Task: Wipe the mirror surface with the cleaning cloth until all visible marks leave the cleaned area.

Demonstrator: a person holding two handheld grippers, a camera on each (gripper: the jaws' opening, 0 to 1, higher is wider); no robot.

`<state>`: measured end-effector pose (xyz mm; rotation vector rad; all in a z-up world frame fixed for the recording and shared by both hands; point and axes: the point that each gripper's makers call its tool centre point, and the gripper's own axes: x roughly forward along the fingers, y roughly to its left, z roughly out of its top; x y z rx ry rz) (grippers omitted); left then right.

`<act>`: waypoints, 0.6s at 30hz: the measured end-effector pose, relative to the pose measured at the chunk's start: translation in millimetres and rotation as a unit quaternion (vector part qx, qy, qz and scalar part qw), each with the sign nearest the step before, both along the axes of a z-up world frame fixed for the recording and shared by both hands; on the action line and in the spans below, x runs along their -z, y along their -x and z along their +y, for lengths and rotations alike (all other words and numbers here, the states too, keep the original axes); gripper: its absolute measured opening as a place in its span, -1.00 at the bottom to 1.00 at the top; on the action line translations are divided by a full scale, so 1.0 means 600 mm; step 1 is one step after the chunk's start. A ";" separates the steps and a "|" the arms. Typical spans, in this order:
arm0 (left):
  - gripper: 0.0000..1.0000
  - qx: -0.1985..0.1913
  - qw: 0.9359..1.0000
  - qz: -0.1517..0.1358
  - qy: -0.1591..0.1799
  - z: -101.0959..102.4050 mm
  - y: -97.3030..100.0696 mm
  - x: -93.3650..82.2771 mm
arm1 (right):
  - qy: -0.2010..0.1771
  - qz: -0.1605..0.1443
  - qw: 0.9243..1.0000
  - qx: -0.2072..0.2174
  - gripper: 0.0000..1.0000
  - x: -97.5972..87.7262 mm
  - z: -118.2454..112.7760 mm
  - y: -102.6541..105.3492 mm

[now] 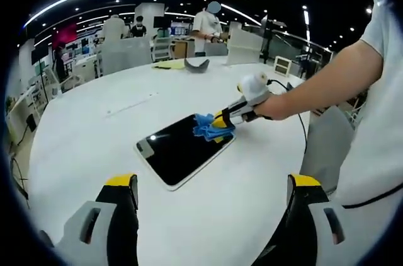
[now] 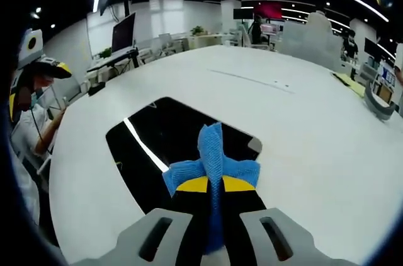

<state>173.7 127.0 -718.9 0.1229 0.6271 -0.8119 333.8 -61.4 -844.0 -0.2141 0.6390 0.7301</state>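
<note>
- Jaws of my right gripper are clenched on the blue cloth, whose bunched folds stick out past the yellow tips and press on the mirror; my left gripper hangs above the tabletop with its jaws spread wide and nothing between them.
- From the left gripper view the mirror lies flat, a dark rectangle with a pale rim, its long axis running from the near left to the far right, toward my right gripper.
- The cloth sits on the mirror's far right end, near that short edge.
- Marks on the glass are hard to make out: the dark surface mostly gives back ceiling lights, one as a bright streak in the right gripper view.
- My own right jaws cover the near part of the mirror in that view.
- All round the mirror the white tabletop is bare and wide; a grey curved thing lies well apart near the far edge.
- People stand beyond the tabletop.
</note>
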 end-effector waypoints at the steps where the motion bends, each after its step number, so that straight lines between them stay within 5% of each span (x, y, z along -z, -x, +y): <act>1: 0.99 -0.001 1.000 0.001 0.001 0.001 -0.002 0.000 | 0.000 0.001 1.000 0.000 -0.98 0.000 0.000 -0.003; 18: 0.98 -0.004 1.000 0.000 -0.011 0.015 -0.017 0.003 | 0.011 0.012 1.000 -0.021 -0.98 0.001 0.009 -0.040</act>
